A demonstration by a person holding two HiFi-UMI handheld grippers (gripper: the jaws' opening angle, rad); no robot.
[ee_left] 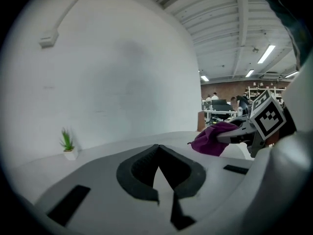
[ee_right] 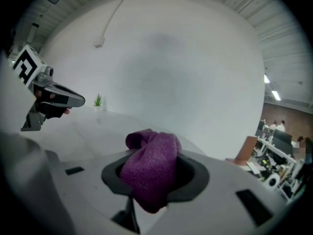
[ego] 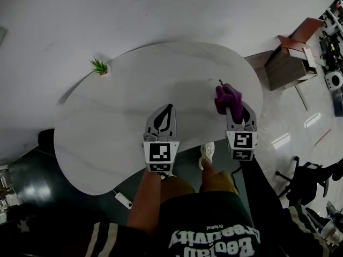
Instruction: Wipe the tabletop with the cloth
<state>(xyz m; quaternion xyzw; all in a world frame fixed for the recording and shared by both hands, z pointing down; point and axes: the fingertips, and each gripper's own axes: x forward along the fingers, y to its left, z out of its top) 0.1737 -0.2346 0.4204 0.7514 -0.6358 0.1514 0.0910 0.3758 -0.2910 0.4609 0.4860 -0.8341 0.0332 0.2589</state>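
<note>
Above the tabletop (ego: 123, 111), right gripper (ego: 233, 108) pinches cloth (ee_right: 151, 170); left gripper (ee_left: 158, 149), in its own view, sits pressed together.

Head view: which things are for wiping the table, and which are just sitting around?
For the job:
purple cloth, pinched in the right gripper
white tabletop
left gripper, shut and empty

Just sitting around:
little potted plant at the table's far edge
wooden cabinet on the floor
black office chair
</note>
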